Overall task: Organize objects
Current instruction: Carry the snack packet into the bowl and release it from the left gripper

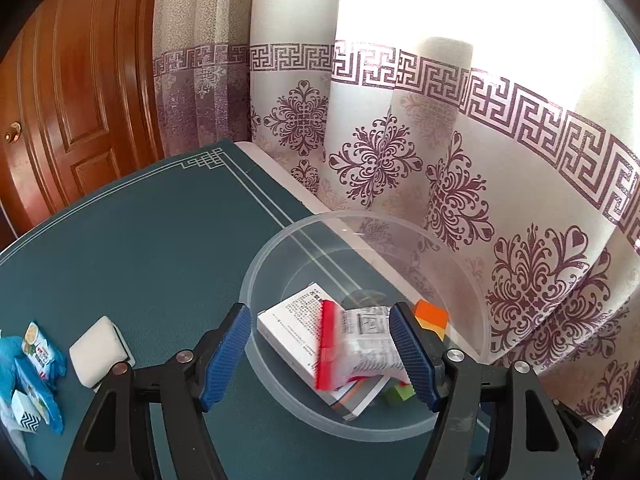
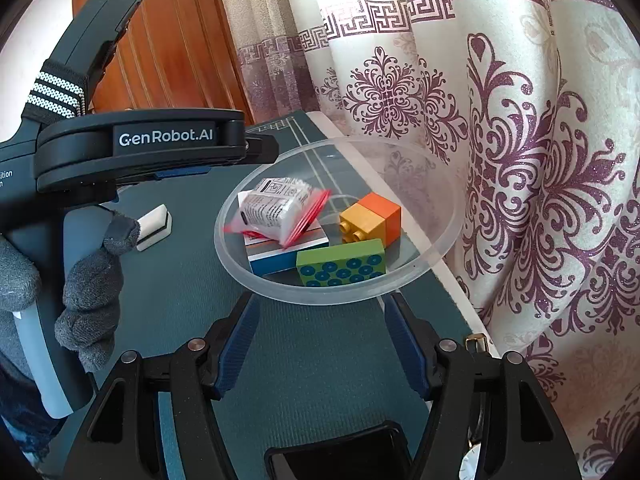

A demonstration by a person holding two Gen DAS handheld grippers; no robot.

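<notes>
A clear plastic bowl (image 1: 264, 264) (image 2: 440, 248) stands on the dark green table mat. In it lie a white printed box (image 1: 288, 320) (image 2: 280, 258), an orange and yellow brick (image 2: 372, 216) (image 1: 430, 314) and a green brick with blue dots (image 2: 340, 266) (image 1: 400, 394). A white snack packet with red edges (image 1: 360, 344) (image 2: 276, 204) rests tilted on the box, blurred in the left wrist view. My left gripper (image 1: 320, 316) hangs open above the bowl, its pads apart from the packet. My right gripper (image 2: 322, 320) stands open at the bowl's near rim, with nothing between its fingers.
A white block (image 1: 100, 348) (image 2: 154, 226) lies on the mat left of the bowl. Blue snack packets (image 1: 36, 360) sit at the far left. A patterned curtain (image 2: 520, 160) hangs close behind the bowl, past the table edge. A grey-gloved hand (image 2: 88, 300) holds the left gripper.
</notes>
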